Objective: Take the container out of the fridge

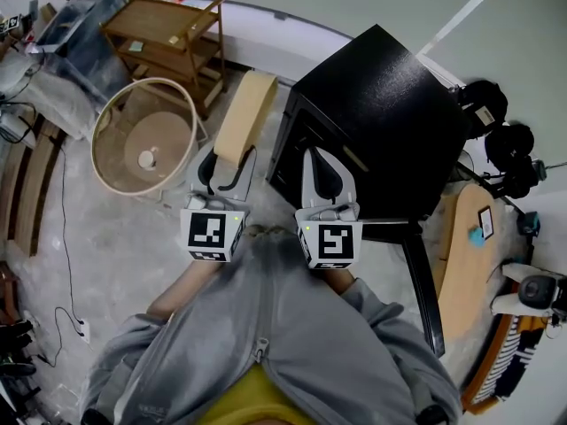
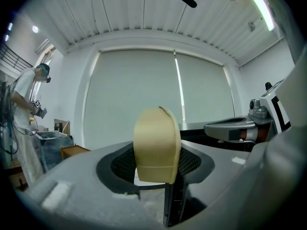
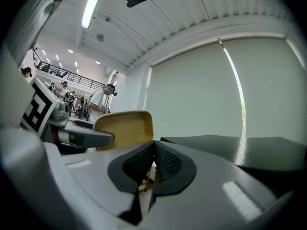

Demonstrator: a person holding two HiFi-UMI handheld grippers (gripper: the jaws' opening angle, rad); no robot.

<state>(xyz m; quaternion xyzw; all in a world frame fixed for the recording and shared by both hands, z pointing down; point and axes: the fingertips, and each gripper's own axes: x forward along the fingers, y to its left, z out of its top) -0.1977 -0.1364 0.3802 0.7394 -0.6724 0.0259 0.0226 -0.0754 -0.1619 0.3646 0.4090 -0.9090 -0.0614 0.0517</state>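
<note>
A tan, flat container (image 1: 244, 112) with a rounded end stands up between the jaws of my left gripper (image 1: 223, 163), which is shut on its lower part. In the left gripper view the container (image 2: 157, 147) rises upright from the dark pads (image 2: 125, 164) of the gripper (image 2: 156, 170). It is held outside the small black fridge (image 1: 381, 113), to its left. My right gripper (image 1: 324, 161) hangs over the fridge's front left edge, jaws shut with nothing in them. In the right gripper view that gripper (image 3: 153, 166) is closed, with the container (image 3: 125, 128) to its left and the fridge top (image 3: 230, 147) to its right.
A round mesh basket (image 1: 146, 140) and a wooden shelf cart (image 1: 173, 38) stand left of the fridge. A narrow black panel (image 1: 423, 282), likely the fridge door seen edge-on, juts toward me. A wooden table (image 1: 462, 255) is at the right. A person (image 2: 26, 123) stands far left.
</note>
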